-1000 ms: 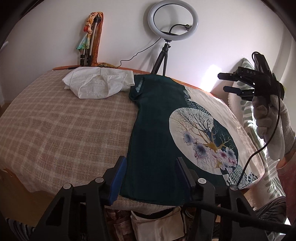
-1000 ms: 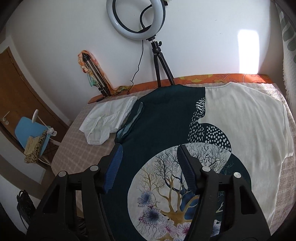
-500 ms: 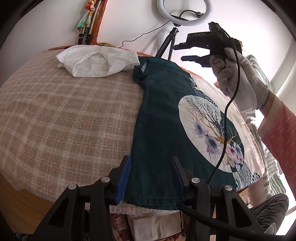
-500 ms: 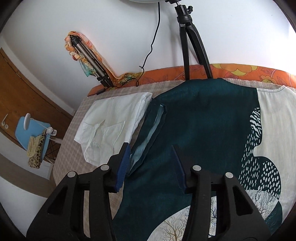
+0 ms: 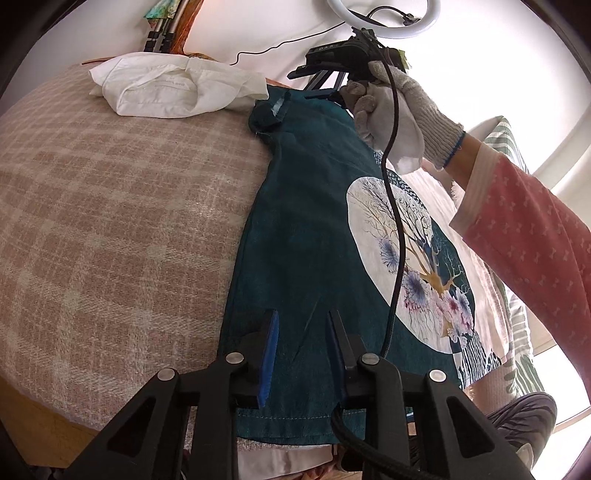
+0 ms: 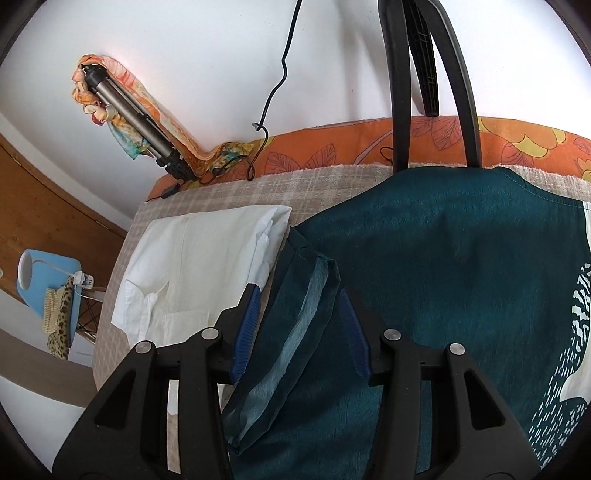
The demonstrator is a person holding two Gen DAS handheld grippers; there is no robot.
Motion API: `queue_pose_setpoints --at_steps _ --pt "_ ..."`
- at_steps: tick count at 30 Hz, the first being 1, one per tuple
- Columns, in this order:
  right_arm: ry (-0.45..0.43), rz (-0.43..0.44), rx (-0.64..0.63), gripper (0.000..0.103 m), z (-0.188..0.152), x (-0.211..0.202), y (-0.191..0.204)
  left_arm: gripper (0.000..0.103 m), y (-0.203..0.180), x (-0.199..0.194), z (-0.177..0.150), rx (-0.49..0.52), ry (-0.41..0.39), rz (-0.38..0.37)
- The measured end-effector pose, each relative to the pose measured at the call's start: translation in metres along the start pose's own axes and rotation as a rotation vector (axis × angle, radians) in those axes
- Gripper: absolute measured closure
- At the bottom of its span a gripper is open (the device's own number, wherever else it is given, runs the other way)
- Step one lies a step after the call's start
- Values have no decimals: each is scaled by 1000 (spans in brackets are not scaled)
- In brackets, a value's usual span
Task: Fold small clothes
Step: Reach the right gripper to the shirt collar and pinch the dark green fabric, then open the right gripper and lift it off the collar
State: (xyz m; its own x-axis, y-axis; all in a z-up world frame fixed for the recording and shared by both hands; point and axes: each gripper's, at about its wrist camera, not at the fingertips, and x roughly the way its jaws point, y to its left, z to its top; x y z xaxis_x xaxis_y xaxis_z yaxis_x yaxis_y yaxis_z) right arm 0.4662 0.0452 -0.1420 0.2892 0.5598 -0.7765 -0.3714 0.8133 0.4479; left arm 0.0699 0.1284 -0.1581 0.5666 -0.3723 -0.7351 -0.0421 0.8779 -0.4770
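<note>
A home bedroom is suggested; a bed covered by a checked beige blanket point(image 5: 110, 206) is set against a white wall point(image 6: 207, 66); an orange floral sheet point(image 6: 424, 140) is seen at its far edge; a wooden door point(image 6: 40, 206) is visible, and a ring light point(image 5: 384, 22) is stood on a tripod point(image 6: 424, 74)

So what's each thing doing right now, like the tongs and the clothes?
Left tongs: open, over the shirt's bottom hem.
Right tongs: open, straddling the folded-over sleeve.
Green shirt: spread flat on the checked blanket.
Sleeve: folded over, lighter lining showing.
White shirt: already folded, beside the green one.
</note>
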Motion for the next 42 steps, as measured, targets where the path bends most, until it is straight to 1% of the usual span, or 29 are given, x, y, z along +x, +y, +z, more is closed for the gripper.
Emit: queue_pose_setpoints --at_steps 1,3,6,8,9,10,11,13,16,18,19,20,21,22,23,24,25,27,28,31,34,39,42 --pt "-2 -10 1 55 3 5 -1 83 0 1 1 -3 1 2" --pt "4 -29 1 55 9 17 -1 84 1 1 2 -5 -3 9" --pt "28 -47 -1 54 13 33 -1 83 -2 -8 3 31 -28 77" --pt "40 -52 -11 53 13 41 1 62 -3 -19 2 59 -65 150" --pt "42 -58 -19 53 13 43 3 58 -4 -23 1 66 -79 185" --pt "43 -60 -25 52 13 45 4 52 -3 -27 1 69 -86 209" --pt "44 -60 -30 50 13 47 7 49 -2 -28 1 69 -88 223" --pt "40 -63 -45 45 13 49 11 49 3 -25 -2 65 -67 236" --pt "45 -65 -58 45 12 52 16 53 9 -15 -5 50 -28 244" --pt "57 -73 -69 45 12 53 18 58 5 -13 -7 69 -45 240" --pt "61 -79 -73 46 13 53 19 67 4 -11 -7 78 -49 236" --pt "64 -82 -73 47 14 54 20 78 3 -8 -7 79 -42 212" --pt "66 -82 -73 51 15 54 20 80 4 -8 -6 73 -45 193" --pt "68 -79 -75 58 15 54 20 93 5 -7 -4 58 -41 154" --pt "69 -78 -80 62 15 54 20 100 8 -7 -3 32 -29 104" --pt "71 -86 -89 71 16 55 21 101 9 -6 -3 6 -26 73" --pt "77 -100 -101 83 16 56 22 101 10 -7 -3 -9 -30 56" --pt "82 -122 -114 94 17 56 22 103 10 -9 -2 -6 -32 49" --pt "78 -116 -115 96 17 54 22 103 9 -10 -2 -4 -36 45" --pt "52 -105 -127 98 20 43 20 103 6 -15 0 -6 -43 16" --pt "32 -99 -127 99 23 29 15 103 -4 -18 1 27 -46 2" --pt "4 -107 -132 99 27 -3 2 103 -35 -18 4 96 -41 -32" --pt "-8 -134 -132 99 28 -25 -11 103 -54 -15 3 137 -26 -63"
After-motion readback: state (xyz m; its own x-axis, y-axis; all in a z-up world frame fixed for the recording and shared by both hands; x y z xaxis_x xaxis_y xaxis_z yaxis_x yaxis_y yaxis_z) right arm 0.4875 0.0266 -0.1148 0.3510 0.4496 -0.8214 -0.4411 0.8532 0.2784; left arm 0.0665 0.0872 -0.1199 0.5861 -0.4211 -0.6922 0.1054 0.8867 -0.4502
